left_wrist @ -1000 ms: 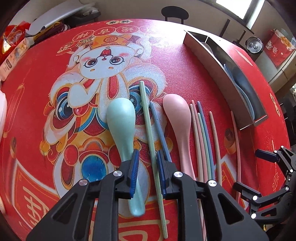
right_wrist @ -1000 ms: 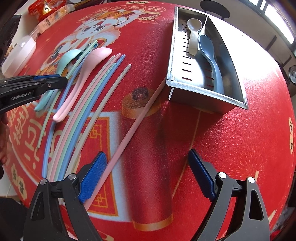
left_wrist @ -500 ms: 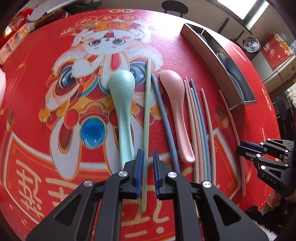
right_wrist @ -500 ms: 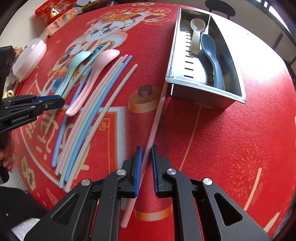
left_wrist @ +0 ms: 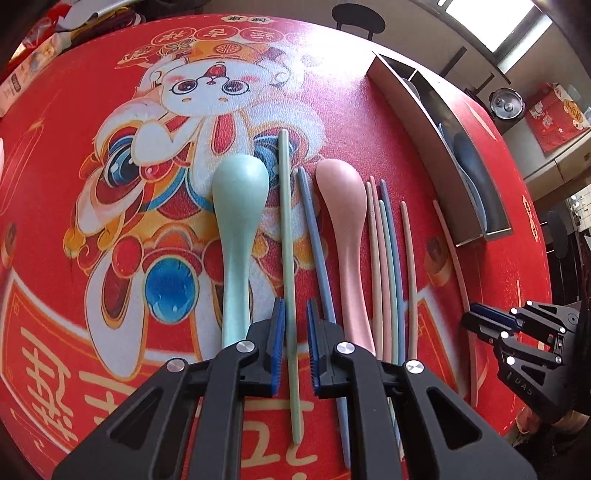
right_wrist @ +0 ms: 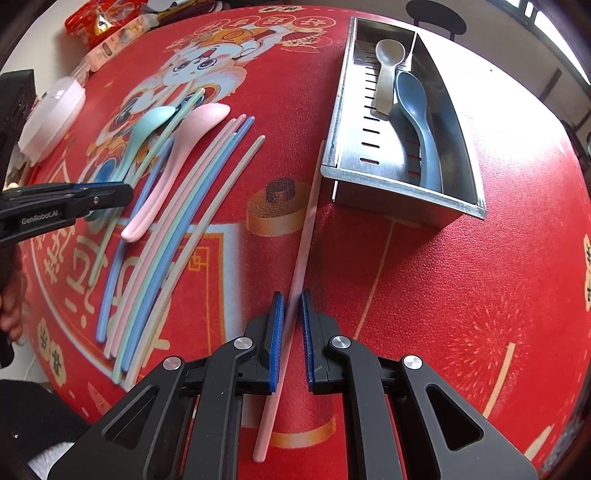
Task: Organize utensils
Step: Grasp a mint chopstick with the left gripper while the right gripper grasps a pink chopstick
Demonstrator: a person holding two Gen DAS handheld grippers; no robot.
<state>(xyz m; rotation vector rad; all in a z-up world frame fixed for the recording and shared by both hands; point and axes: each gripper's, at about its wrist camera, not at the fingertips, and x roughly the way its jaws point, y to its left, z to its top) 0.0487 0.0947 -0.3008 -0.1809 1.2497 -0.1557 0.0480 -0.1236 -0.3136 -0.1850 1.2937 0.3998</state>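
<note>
My left gripper (left_wrist: 295, 314) is shut on a green chopstick (left_wrist: 286, 221), which runs forward between the blue pads. A mint spoon (left_wrist: 236, 206) lies to its left; a blue chopstick (left_wrist: 314, 236), a pink spoon (left_wrist: 343, 229) and several pastel chopsticks (left_wrist: 388, 266) lie to its right. My right gripper (right_wrist: 291, 306) is shut on a pink chopstick (right_wrist: 306, 229), whose far tip reaches the near left corner of the metal utensil tray (right_wrist: 402, 184). The tray holds a beige spoon (right_wrist: 386, 70) and a blue spoon (right_wrist: 417, 122).
The red printed tablecloth (right_wrist: 461, 295) covers the round table. Snack packets (right_wrist: 107, 26) and a white lidded container (right_wrist: 51, 118) sit at the far left edge. The tray's long side (left_wrist: 432, 155) lies to the right in the left wrist view.
Both grippers were open a second ago. The left closed on the green chopstick, the right closed on the pink chopstick, and both now hold them.
</note>
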